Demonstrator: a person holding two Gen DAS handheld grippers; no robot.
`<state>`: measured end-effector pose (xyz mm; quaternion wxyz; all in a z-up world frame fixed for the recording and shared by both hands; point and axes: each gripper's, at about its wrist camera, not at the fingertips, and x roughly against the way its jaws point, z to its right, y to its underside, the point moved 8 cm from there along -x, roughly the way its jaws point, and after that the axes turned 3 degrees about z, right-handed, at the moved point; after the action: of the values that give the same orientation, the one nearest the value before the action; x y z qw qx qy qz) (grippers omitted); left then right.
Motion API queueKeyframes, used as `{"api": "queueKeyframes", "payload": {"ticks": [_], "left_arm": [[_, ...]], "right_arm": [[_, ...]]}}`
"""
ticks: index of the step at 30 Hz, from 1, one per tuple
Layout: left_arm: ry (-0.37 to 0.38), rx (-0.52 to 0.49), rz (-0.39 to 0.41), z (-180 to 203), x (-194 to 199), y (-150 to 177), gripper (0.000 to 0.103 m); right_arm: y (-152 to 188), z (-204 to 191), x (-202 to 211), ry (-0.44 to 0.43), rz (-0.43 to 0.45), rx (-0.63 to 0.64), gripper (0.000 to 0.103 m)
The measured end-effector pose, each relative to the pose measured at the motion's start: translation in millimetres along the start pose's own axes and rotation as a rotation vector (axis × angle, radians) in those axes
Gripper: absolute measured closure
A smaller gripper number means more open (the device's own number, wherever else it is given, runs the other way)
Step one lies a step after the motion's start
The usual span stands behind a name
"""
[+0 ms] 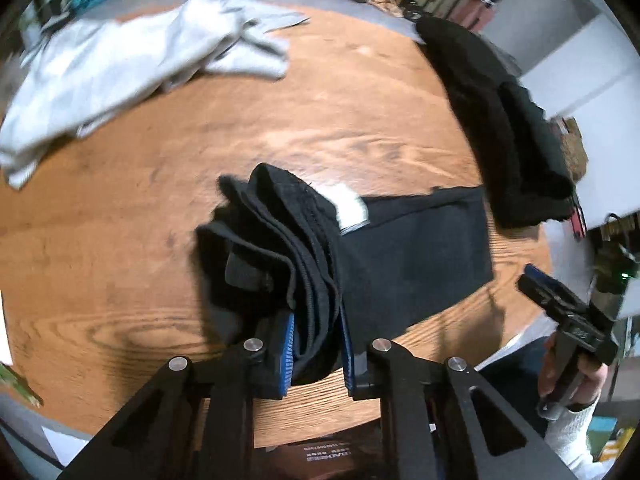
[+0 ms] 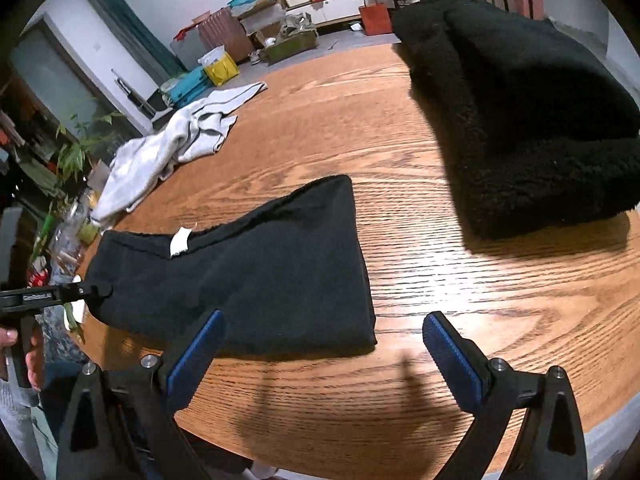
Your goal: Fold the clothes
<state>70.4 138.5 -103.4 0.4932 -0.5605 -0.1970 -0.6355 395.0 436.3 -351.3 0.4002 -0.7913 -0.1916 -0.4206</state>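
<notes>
Two black garments [image 2: 256,264] [image 2: 532,120], one grey [image 2: 168,152], maybe more.

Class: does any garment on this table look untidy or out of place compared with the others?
Yes. The grey garment lies crumpled at the table's far edge, partly overhanging it, while both black items lie folded flat.

Both wrist views close, steeply downward, sharing table [image 1: 360,112]

You have on your round wooden table [image 2: 440,128]: one dark folded garment [image 2: 280,272], one black fleece bundle [image 2: 532,120], one grey crumpled garment [image 2: 168,152].
</notes>
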Motion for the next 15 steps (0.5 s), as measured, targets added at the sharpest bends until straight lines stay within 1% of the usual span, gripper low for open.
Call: {"api": "queueKeyframes", "payload": {"ticks": [2,5,7,10,13,15], "left_arm": [[0.010,-0.033,0.005,20.5,4.0,-8.7,0.084],[0.023,-0.090,0.002,62.9,-5.4,-22.3,0.084],[0.031,-0.127,-0.003,90.1,-11.8,-23.9,0.084],[0.035,-0.205,-0.023,134.9,-31.9,-21.8,0.084],[0.017,-0.292,-0.063,174.4,-65.1,-12.9,0.084],[0.008,-0.313,-0.086,188.7,-87.0,-10.8,0.084]], "right_arm": [[1.1,5.6,-0.2,0.007,-0.010,-0.018,0.002],[4.3,16.0,-3.1,0.025,-0.036,-0.047,0.002],[4.6,22.1,-1.5,0.016,-0.035,-0.075,0.002],[2.0,34.4,6.0,0.013,-0.007,-0.119,0.002],[-1.0,52.6,13.8,0.021,0.018,-0.179,0.002],[-2.5,65.2,20.0,0.022,0.035,-0.225,0.002]]}}
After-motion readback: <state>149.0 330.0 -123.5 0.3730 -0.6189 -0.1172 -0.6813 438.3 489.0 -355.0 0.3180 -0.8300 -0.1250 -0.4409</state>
